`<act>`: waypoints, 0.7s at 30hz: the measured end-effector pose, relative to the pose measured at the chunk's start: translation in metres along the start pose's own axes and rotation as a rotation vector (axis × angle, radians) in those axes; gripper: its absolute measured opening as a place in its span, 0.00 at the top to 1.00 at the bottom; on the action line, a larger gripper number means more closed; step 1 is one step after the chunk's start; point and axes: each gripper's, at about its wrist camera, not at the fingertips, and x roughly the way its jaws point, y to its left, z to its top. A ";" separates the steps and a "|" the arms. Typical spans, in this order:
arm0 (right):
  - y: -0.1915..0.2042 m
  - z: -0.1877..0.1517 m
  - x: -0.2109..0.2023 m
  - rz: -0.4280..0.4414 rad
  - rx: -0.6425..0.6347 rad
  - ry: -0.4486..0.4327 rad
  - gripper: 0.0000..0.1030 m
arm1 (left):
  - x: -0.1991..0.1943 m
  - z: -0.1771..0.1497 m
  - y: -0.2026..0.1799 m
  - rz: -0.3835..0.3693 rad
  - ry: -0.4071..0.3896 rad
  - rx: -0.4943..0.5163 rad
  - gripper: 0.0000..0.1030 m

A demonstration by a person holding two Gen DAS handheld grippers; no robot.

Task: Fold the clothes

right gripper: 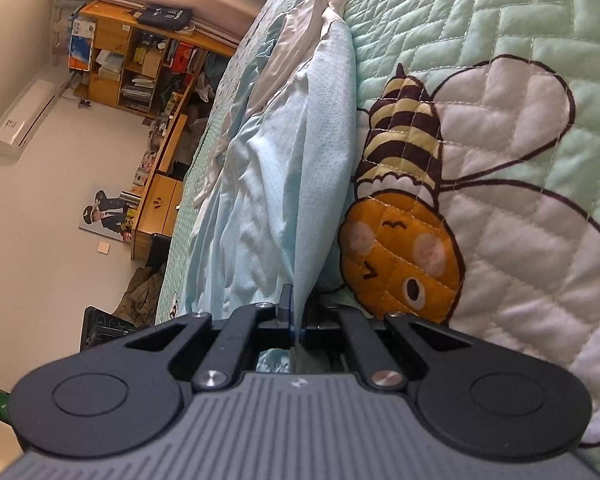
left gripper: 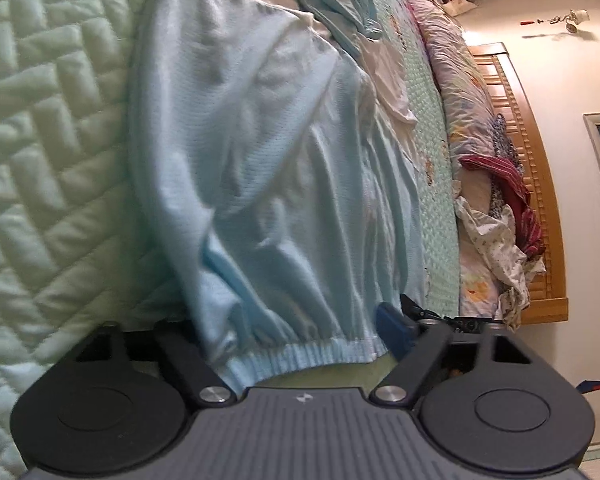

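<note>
Spread wide, the left gripper (left gripper: 296, 344) has its fingers far apart at the bottom of the left wrist view, with the ribbed hem of the light blue sweater (left gripper: 268, 152) lying between them; only a blue fingertip (left gripper: 394, 330) at lower right shows, just beside the hem's corner, and nothing is pinched. That sweater runs rumpled up the middle of the frame over a pale green quilt (left gripper: 48, 128), with a wooden headboard (left gripper: 528, 152) and bunched bedding along the right edge.

In the right wrist view, the right gripper (right gripper: 296, 312) has its fingers drawn close together at lower centre, clamped on a fold of the light blue sweater (right gripper: 284, 152), which stretches away toward the upper centre. An embroidered bee (right gripper: 400, 216) fills the quilt (right gripper: 480, 12) at right. Wooden shelves (right gripper: 140, 60) stand at upper left.
</note>
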 end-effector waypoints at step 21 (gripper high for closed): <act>0.023 0.024 -0.015 0.281 0.089 -0.152 0.98 | -0.064 0.014 0.010 -0.348 -0.326 -0.111 0.97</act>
